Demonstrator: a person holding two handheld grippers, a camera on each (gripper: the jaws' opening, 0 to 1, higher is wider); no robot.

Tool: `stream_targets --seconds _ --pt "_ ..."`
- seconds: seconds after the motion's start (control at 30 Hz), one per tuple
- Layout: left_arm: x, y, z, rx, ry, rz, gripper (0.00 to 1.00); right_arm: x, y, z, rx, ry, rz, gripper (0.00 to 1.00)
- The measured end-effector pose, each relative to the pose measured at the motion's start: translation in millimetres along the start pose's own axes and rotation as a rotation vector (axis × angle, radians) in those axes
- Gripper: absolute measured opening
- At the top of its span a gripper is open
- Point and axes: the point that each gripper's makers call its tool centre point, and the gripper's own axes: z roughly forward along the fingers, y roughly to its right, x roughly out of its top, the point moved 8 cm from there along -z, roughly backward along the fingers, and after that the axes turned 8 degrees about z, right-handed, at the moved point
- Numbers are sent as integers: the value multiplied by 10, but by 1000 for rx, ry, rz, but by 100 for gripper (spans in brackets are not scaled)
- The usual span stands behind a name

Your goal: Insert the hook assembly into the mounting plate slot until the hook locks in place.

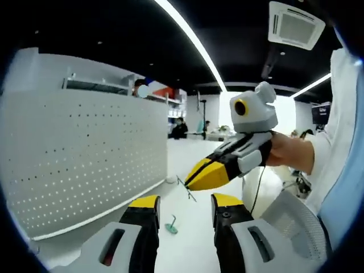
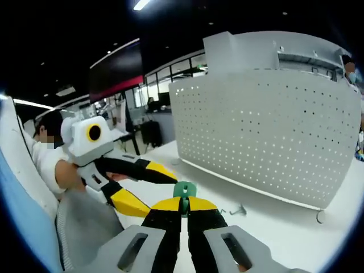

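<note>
Right tool [image 2: 183, 207], jaws closed on a small green-based wire hook assembly [image 2: 184, 190], whose green plastic base stands just above the yellow jaw tips; in the left gripper view the same tool [image 1: 190, 183] enters from the right with a thin wire prong hanging below its tip. The white perforated metal mounting plate [image 2: 267, 131] stands upright on the white surface [image 2: 273, 222], ahead and to the right of the held hook in the right gripper view, with open surface between them. The held hook's long axis runs roughly along the jaws, so the coming move is judged to be a forward reach with the hook turned to meet the plate's face. The right tool is the nearer to the plate's holes.

Left tool [image 1: 185, 205], jaws apart and holding nothing. Two spare parts lie on the surface: a second green-based hook [image 1: 172, 226] ahead of the left jaws, and a small grey wire piece [image 2: 236, 211] near the plate's foot. Neither lies on the direct path. Which slot is meant cannot be told.
</note>
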Motion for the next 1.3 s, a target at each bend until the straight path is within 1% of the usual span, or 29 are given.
stream_targets --seconds 0.03,0.1,0.17,0.23,0.27,0.3,0.4,0.43,0.5,0.53,0.63,0.73,0.83,0.9,1.0,1.13,1.3 --pt "7 -5 -9 6 6 -7 38 11 2 1 -10 22 -3 1" --pt "16 -16 -14 19 15 -3 38 19 -1 5 -18 43 -1 1" --pt "30 -38 -24 37 28 -4 38 30 0 12 -42 71 -11 1" --pt "52 -60 -40 54 42 -15 38 27 -3 21 -64 80 -28 1" --pt "64 -71 -51 67 47 -11 38 34 -6 27 -81 96 -34 1" --pt "69 -80 -59 78 51 -6 38 33 -14 31 -86 98 -36 1" --pt "86 -108 -78 107 61 -3 38 41 -25 55 -144 126 -71 1" --pt "91 -114 -85 116 64 -2 37 37 -33 66 -150 125 -75 1" --pt "95 -123 -96 131 66 10 37 47 -1 77 -206 145 -93 1" --pt "97 -125 -101 134 66 13 37 53 -3 83 -212 153 -98 1" --pt "101 -130 -128 155 68 18 37 106 46 72 -252 206 -86 1" --pt "90 -124 -165 182 64 33 36 156 116 58 -306 237 -105 1" --pt "55 -123 -185 202 54 54 36 211 157 67 -313 276 -100 1" --pt "19 -120 -198 215 40 67 36 252 157 72 -337 298 -121 1" --pt "-18 -114 -211 220 35 64 36 321 181 92 -357 326 -130 1" --pt "-70 -97 -224 227 17 77 36 394 211 132 -365 355 -150 1" --pt "-114 -86 -222 226 8 79 36 494 282 188 -378 372 -156 1"
